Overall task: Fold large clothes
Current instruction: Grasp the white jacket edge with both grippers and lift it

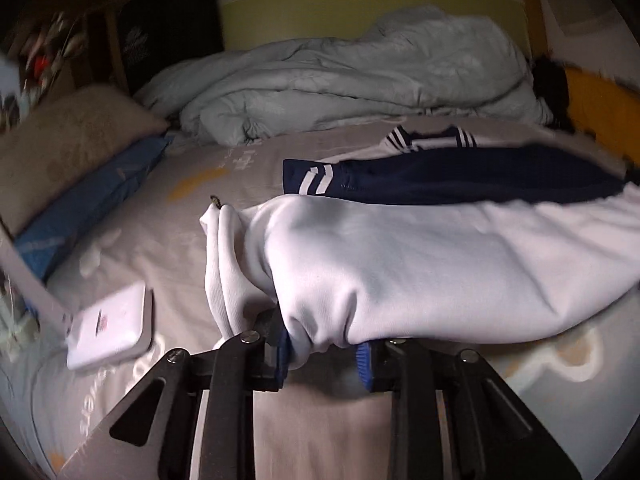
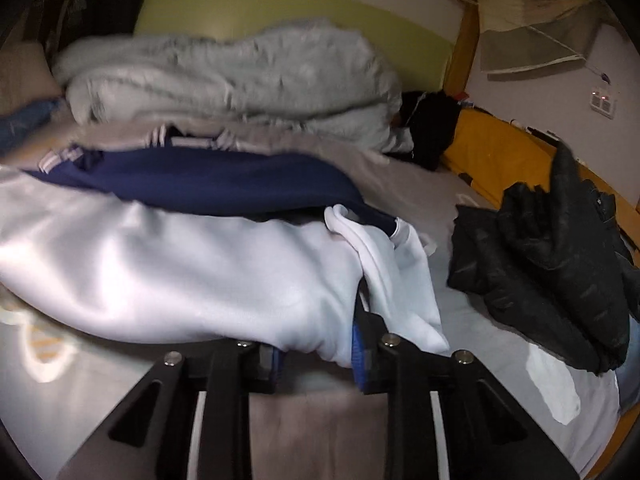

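Both hand-held grippers angle downward over the bed (image 1: 192,208). Left hand-held gripper (image 1: 324,354) pinches the white-and-navy jacket (image 1: 400,248) hem; right hand-held gripper (image 2: 316,350) pinches its other corner, fabric lifted between them above the sheet.

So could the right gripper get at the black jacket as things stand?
Probably not yet: the right gripper is shut on the white garment. The black jacket lies apart on the bed, nothing between them.
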`<move>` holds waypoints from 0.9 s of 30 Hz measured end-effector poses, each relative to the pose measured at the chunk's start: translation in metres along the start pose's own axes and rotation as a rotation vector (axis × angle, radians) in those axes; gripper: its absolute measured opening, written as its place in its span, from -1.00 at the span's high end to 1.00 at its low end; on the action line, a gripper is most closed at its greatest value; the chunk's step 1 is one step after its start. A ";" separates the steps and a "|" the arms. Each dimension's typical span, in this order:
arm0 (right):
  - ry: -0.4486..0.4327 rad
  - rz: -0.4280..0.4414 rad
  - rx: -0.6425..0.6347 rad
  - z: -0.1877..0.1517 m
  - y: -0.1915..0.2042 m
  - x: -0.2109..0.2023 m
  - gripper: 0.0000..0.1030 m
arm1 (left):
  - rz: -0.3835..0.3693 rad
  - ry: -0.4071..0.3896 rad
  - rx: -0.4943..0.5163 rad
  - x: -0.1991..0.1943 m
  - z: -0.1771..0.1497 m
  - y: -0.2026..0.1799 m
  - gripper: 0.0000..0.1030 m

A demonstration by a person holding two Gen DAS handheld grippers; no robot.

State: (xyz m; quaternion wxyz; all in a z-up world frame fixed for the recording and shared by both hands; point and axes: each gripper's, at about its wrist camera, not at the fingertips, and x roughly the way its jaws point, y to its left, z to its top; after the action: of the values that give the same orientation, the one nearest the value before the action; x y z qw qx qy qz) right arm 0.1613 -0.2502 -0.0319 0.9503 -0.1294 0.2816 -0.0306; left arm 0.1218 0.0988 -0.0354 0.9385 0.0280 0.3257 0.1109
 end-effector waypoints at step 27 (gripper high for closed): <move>-0.076 0.031 0.078 0.005 -0.035 -0.094 0.48 | -0.062 0.046 -0.140 -0.097 0.009 0.027 0.48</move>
State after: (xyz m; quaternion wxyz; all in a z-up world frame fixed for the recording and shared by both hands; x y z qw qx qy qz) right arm 0.0861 -0.2706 0.0308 0.9649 -0.0891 0.2459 -0.0218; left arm 0.0483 0.1037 0.0342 0.9335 -0.0503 0.3392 0.1048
